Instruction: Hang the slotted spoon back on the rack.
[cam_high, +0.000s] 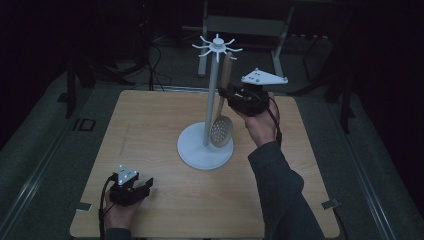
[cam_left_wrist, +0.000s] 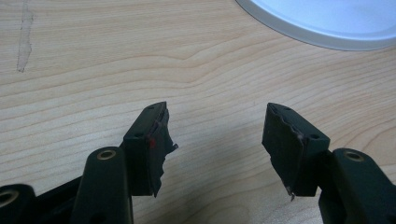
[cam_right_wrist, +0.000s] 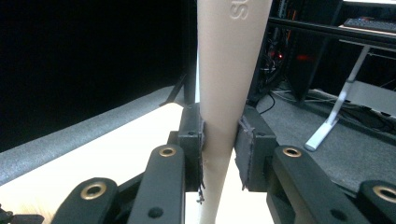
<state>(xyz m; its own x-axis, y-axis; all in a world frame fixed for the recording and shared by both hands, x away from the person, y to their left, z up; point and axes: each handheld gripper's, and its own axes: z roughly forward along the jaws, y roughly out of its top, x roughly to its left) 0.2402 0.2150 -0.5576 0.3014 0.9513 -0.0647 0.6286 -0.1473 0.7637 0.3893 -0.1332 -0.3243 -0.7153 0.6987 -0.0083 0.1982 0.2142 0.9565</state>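
A light wooden table (cam_high: 150, 130) seen from above. At its near left corner, the left gripper (cam_high: 142, 189) rests low, its jaws spread wide with bare wood between them. Ahead of its fingertips sits a white stand (cam_high: 206, 146) with a hooked crown. At right, the right gripper (cam_high: 227, 95) pinches the beige slotted spoon (cam_high: 221, 129) handle between both pads, beside the stand's pole.

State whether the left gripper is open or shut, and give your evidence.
Open. In its own view the left gripper shows two jaws standing apart, with bare wooden table between them and nothing held.
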